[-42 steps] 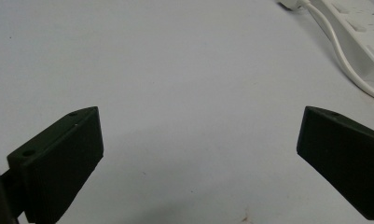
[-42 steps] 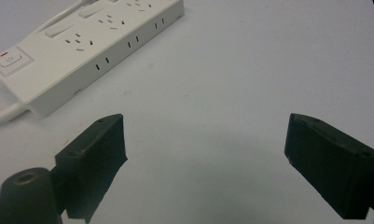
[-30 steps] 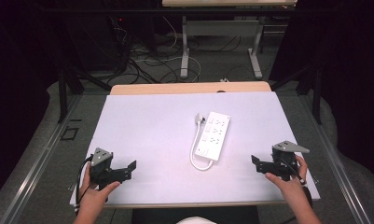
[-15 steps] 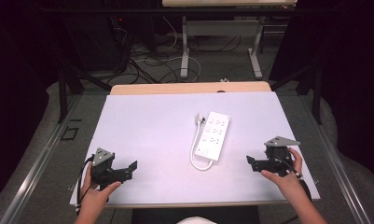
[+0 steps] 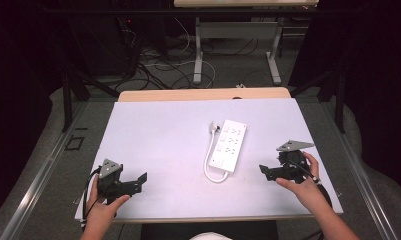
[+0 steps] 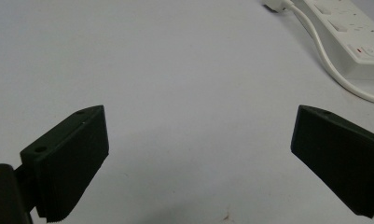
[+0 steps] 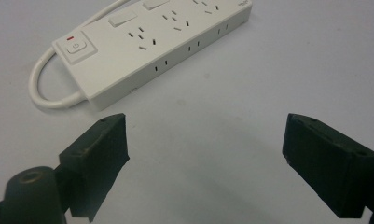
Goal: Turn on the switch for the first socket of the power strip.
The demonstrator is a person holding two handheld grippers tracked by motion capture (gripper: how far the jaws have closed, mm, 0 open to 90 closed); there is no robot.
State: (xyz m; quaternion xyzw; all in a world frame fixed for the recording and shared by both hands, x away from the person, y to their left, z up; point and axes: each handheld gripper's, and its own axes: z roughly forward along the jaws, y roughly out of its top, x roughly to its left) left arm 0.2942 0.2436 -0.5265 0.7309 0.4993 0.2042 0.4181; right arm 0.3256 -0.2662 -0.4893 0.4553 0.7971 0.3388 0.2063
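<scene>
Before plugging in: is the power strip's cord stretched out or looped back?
Looped back: the cord curves from the power strip's near end alongside to its plug.

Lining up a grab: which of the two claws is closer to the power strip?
The right claw. It sits just right of the power strip's switch end, open and pointing at it. The left claw, also open, lies farther off, near the table's front-left corner.

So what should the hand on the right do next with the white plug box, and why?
Probably ease the right gripper forward toward the power strip. Its jaws stand wide open with nothing between them, and in the right gripper view the strip's switch end lies just ahead on the table, not yet touched.
</scene>
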